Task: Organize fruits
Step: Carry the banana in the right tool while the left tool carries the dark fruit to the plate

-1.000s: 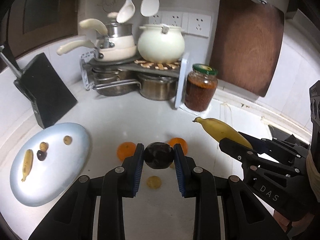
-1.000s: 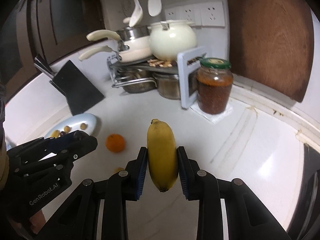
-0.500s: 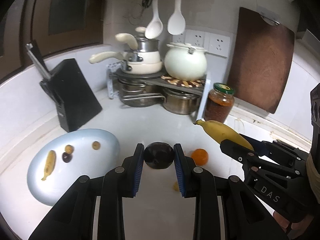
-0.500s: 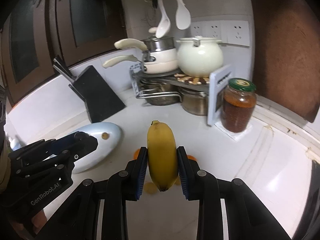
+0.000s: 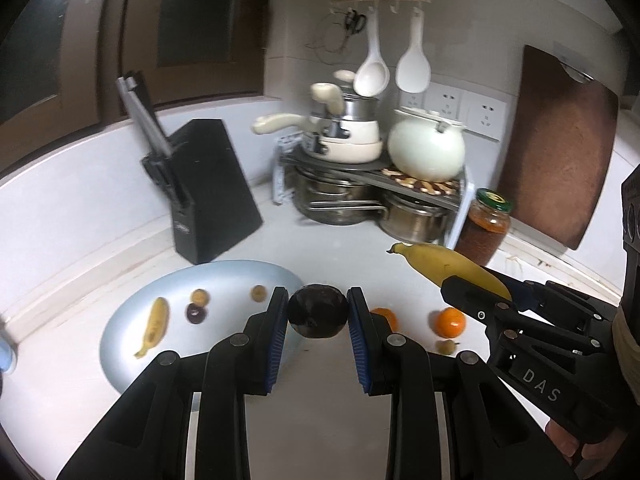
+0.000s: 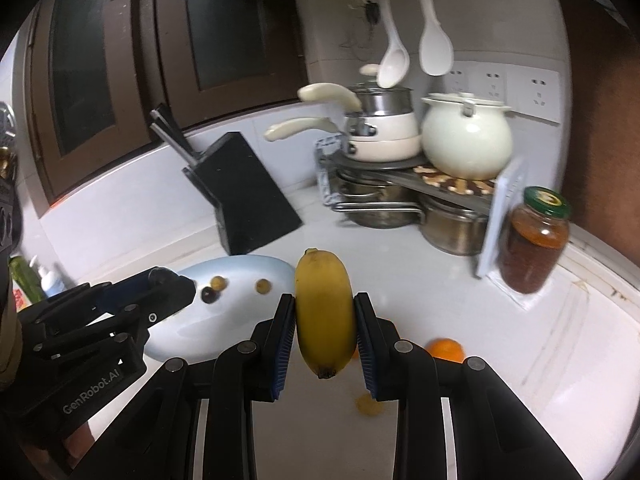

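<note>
Dark, round, glossy fruit (image 5: 317, 311) sits clamped in the left gripper (image 5: 318, 312) jaws, above the pale blue plate's (image 5: 224, 280) edge. Right gripper (image 6: 325, 320) jaws clamp a smooth yellow banana (image 6: 324, 312) over the white table (image 6: 500, 360).

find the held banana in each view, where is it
Left wrist: held banana at right of centre, sticking up-left out of the right claw, just below the jar.
Right wrist: banana at centre, upright in the right claw.
Shared landmark: the jar, right of the pot rack.
</note>
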`<state>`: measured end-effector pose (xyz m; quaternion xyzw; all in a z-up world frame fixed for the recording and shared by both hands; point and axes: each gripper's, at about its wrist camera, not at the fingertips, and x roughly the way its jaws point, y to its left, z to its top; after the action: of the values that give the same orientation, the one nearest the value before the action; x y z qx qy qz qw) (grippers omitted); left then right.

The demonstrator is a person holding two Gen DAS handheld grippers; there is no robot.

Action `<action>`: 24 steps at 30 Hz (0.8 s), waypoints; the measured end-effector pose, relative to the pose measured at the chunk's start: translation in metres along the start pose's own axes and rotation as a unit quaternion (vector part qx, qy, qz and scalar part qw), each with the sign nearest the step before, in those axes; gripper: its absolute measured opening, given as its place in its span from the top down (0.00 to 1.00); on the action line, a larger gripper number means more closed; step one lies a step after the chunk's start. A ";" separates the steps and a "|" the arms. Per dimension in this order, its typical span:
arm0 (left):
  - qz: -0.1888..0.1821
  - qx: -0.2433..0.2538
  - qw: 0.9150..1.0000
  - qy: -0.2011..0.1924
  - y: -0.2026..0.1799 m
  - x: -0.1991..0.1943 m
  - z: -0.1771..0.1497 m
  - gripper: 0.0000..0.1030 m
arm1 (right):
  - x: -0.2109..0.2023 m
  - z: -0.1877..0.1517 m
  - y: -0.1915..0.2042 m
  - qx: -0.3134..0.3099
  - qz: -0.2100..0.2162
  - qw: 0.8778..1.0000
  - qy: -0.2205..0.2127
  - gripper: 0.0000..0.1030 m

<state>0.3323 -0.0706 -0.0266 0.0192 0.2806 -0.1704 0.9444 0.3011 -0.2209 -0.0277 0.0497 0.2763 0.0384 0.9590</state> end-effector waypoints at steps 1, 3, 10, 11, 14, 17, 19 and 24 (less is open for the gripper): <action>0.005 -0.003 1.000 0.000 0.005 -0.001 0.000 0.71 | 0.002 0.001 0.003 -0.002 0.003 1.000 0.000 0.70; 0.015 -0.006 1.000 -0.001 0.015 -0.003 -0.001 0.71 | 0.007 0.003 0.011 -0.005 0.009 1.000 0.001 0.70; 0.045 -0.020 0.999 -0.003 0.045 -0.008 -0.002 0.71 | 0.023 0.008 0.044 -0.024 0.035 0.999 0.004 0.70; 0.048 -0.022 0.999 -0.004 0.049 -0.009 -0.002 0.71 | 0.024 0.009 0.048 -0.026 0.037 0.999 0.004 0.70; 0.059 -0.028 0.998 -0.006 0.062 -0.011 -0.003 0.71 | 0.028 0.011 0.058 -0.033 0.046 0.998 0.004 0.70; 0.067 -0.034 0.997 -0.006 0.073 -0.011 -0.003 0.71 | 0.033 0.013 0.070 -0.041 0.051 0.998 0.002 0.70; 0.072 -0.037 0.997 -0.006 0.079 -0.011 -0.004 0.71 | 0.038 0.014 0.077 -0.046 0.057 0.997 0.003 0.70; 0.083 -0.046 0.995 -0.002 0.094 -0.009 -0.006 0.71 | 0.050 0.015 0.088 -0.054 0.066 0.996 0.007 0.70</action>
<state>0.3536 0.0210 -0.0327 -0.0011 0.2834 -0.0782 0.9558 0.3476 -0.1293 -0.0310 0.0156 0.2770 0.1170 0.9536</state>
